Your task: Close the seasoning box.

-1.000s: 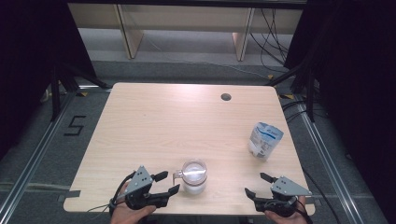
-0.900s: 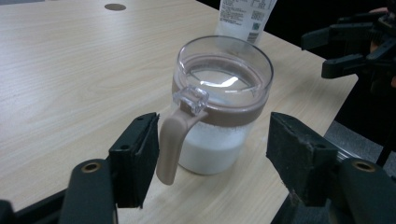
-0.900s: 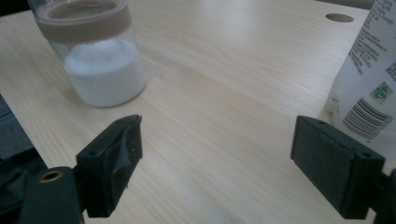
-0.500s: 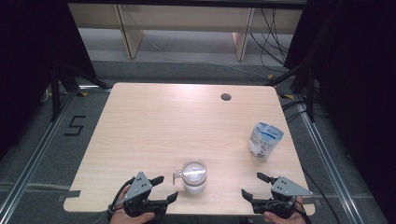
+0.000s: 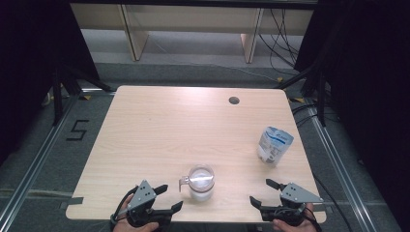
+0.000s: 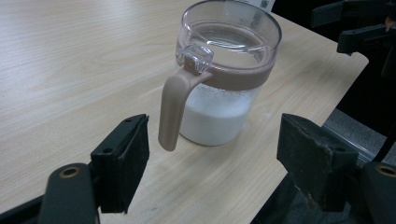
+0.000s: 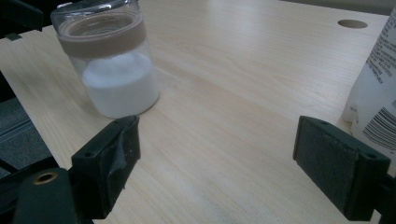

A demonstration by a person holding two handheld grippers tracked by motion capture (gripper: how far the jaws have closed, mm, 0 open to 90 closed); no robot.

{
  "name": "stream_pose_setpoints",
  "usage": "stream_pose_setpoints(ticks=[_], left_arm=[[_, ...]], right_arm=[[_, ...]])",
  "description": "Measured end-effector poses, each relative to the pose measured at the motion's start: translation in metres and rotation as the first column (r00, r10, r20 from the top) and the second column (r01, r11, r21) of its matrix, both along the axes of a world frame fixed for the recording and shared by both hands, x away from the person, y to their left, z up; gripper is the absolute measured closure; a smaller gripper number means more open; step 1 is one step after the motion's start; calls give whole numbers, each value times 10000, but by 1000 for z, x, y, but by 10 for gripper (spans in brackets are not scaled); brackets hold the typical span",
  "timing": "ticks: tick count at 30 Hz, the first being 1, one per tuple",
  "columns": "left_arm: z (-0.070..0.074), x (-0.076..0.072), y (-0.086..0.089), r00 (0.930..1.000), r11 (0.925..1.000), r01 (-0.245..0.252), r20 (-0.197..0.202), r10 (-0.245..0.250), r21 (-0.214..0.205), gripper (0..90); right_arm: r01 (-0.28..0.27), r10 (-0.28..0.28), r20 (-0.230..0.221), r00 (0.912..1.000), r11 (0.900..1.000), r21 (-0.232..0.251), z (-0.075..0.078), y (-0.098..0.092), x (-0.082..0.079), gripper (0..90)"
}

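A clear jar (image 5: 200,182) with a tan band and handle holds white powder and stands upright near the table's front edge. My left gripper (image 5: 171,195) is just left of it and open. Its jaws have just been opening, with nothing between them. In the left gripper view the jar (image 6: 224,93) turns its handle (image 6: 173,112) toward the open left gripper (image 6: 217,149), a short way off. To the jar's right my right gripper (image 5: 260,191) is open and empty, and its jaws have also just been opening. In the right gripper view the jar (image 7: 114,70) is ahead at left.
A white printed pouch (image 5: 274,145) stands upright at the right side of the wooden table (image 5: 183,125), close ahead of the right gripper (image 7: 217,140) as the pouch (image 7: 378,88). A cable hole (image 5: 234,100) sits at the back. Both hands hover at the front edge. Shelving stands beyond the table.
The left gripper's jaws have spread wider and it has drawn back a little from the jar's handle toward the front edge. The right gripper has stayed put.
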State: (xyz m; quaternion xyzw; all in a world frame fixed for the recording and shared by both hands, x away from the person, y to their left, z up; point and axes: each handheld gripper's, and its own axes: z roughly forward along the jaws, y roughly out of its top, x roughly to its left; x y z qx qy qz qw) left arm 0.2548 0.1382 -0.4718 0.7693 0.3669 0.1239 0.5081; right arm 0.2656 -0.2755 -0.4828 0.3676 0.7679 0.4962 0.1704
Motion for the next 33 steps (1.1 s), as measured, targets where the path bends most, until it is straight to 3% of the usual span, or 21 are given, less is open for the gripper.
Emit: stream_pose_setpoints(ticks=[1,2,4,6,7,8,10,11,12,13,14,18,20,21,26,27,29,33], left_arm=[[0,0,0,10000,10000,-1,4,1,19,249],[-1,-1,0,10000,10000,-41,11,41,16,249],[-2,-1,0,10000,10000,-14,5,14,47,248],[-3,-2,0,10000,10000,26,-9,-26,36,246],[-3,-3,1,10000,9998,47,37,-48,212,245],[-4,-3,1,9999,9997,114,29,-114,218,244],[-6,-4,0,10000,9996,69,9,-69,259,240],[-8,-4,-1,10000,9999,8,-43,-8,138,239],[-7,-4,1,9999,9991,165,34,-167,399,238],[-9,-5,0,10000,9994,75,-46,-74,327,236],[-9,-6,0,9999,9989,125,-8,-125,455,233],[-12,-8,-1,9997,9983,250,45,-253,523,223],[-14,-9,-1,9997,9983,234,17,-236,543,221],[-14,-10,-1,9999,9983,157,-25,-156,565,220],[-18,-11,1,9998,9989,156,-109,-152,438,212],[-18,-12,2,9998,9985,179,-137,-172,525,208],[-19,-12,3,9995,9976,292,-133,-285,620,199],[-22,-14,1,9987,9982,368,-381,-350,483,168]], right_arm=[[80,-80,22,10000,10000,21,0,1,0,156],[-73,77,342,9994,9999,-103,-1,0,2,155],[29,-29,53,10000,10000,-25,-1,0,1,156],[-13,15,153,9999,9999,-132,-2,-1,2,155],[153,-154,-131,9998,9999,-65,-1,0,0,156],[-3,5,84,10000,9998,-205,-2,-1,2,156],[15,-15,-35,10000,9998,-199,-3,-2,1,156],[118,-124,-369,9992,9998,-171,-2,-1,-2,156],[80,-85,-267,9996,9998,-196,-3,-1,-2,156],[-12,22,180,9998,9987,-515,-3,-4,0,156],[-78,75,-95,9999,9993,-365,-4,-3,0,156],[-38,29,-145,9999,9981,-619,-4,-4,-3,156],[152,-175,-498,9986,9989,-451,-4,-3,-7,156],[-25,12,-194,9998,9979,-644,-5,-4,-5,156],[-103,70,-397,9992,9966,-816,-6,-4,-9,156],[-87,66,-218,9997,9954,-959,-7,-5,-9,156],[27,-84,-554,9984,9948,-1022,-7,-4,-12,156],[-3,-78,-608,9981,9911,-1328,-8,-3,-15,156]])
